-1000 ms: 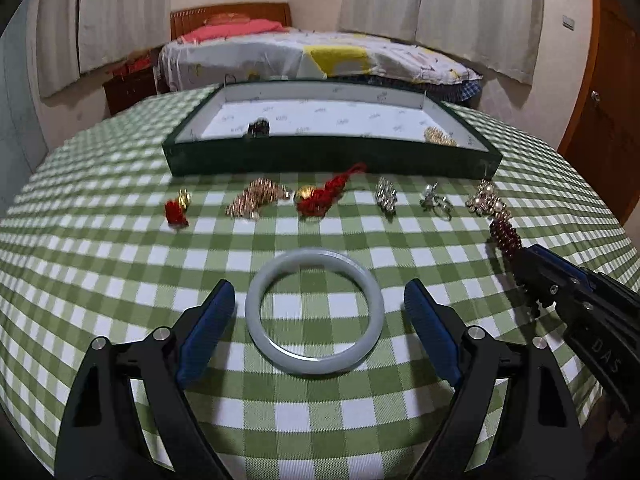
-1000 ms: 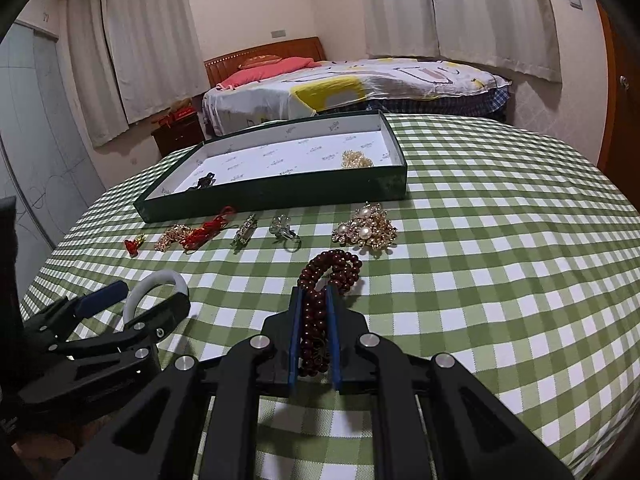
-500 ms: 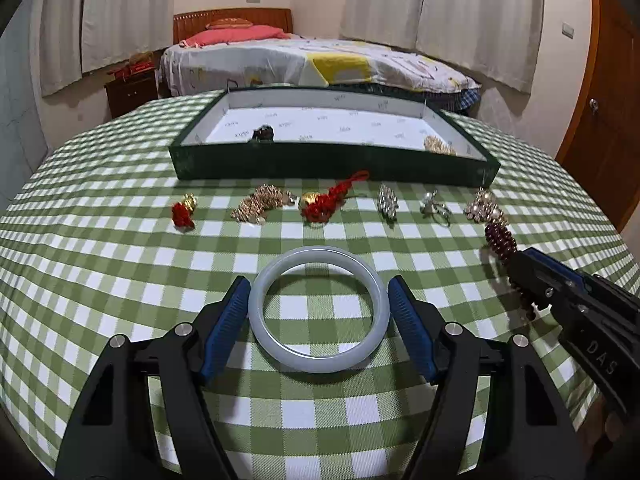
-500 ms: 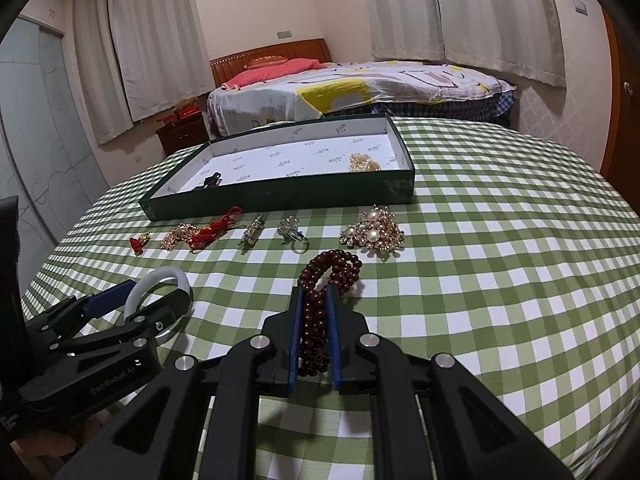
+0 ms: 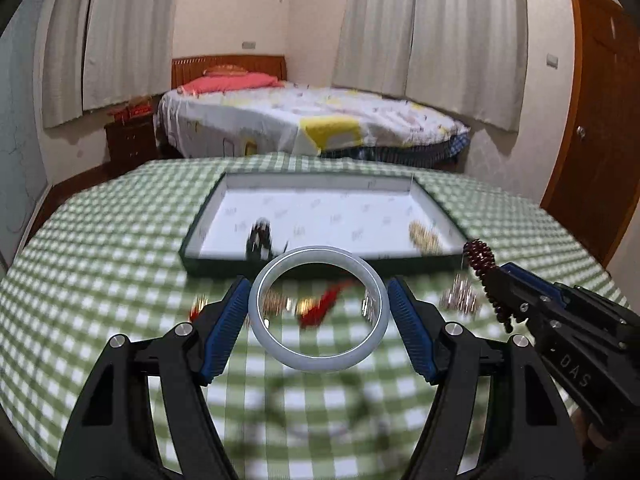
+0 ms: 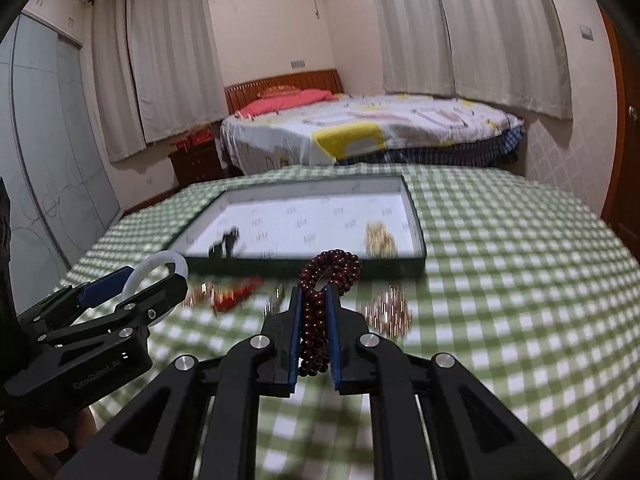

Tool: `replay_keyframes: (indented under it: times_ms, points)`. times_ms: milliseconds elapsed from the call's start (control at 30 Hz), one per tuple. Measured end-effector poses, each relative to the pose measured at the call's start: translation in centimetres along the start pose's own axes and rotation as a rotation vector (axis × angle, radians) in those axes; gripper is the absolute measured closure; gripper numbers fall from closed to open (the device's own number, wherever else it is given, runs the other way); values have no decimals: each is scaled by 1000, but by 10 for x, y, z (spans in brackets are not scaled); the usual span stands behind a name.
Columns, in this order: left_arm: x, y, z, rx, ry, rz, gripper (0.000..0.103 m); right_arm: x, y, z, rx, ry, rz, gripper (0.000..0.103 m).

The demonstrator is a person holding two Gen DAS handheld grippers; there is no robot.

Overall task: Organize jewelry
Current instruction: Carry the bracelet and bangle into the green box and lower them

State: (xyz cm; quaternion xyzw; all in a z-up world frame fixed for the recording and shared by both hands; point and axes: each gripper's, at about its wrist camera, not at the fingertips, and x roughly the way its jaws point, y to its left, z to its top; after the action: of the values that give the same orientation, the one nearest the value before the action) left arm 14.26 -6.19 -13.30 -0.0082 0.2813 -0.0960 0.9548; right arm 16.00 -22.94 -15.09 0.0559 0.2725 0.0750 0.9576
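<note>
My left gripper [image 5: 318,312] pinches the bangle [image 5: 318,307], right gripper [image 6: 313,334] the bead bracelet [image 6: 326,280]; carry both level over the tray [image 5: 224,264] rim (no tilting).

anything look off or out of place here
Nothing looks damaged or spilled. The pale jade-like bangle sits squarely in the left tool, the dark red bead bracelet is pinched in the right tool, and the green tray lies flat on the checked tablecloth.
</note>
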Motion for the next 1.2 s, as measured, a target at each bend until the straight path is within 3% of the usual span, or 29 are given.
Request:
replay_keyframes:
  times_ms: [233,367,567,733,1067,1133,1200]
  points:
    - [29,-5,41,7,-54,-7,34,28,1,36,-24,-48,8,91]
    - [56,-5,52,6,-39,-6,34,54,-2,47,-22,-34,13,91]
    - [113,5,57,-22,66,-5,34,95,-12,52,-15,27,16,91]
    - [151,11,53,-46,163,-12,34,127,-20,47,4,127,36,91]
    - [184,18,40,-71,298,-35,34,156,-28,38,14,263,53,90]
    - [185,19,39,-75,308,-38,34,160,-29,37,22,283,60,88]
    - [186,18,39,-69,310,-37,34,161,-32,37,32,287,60,78]
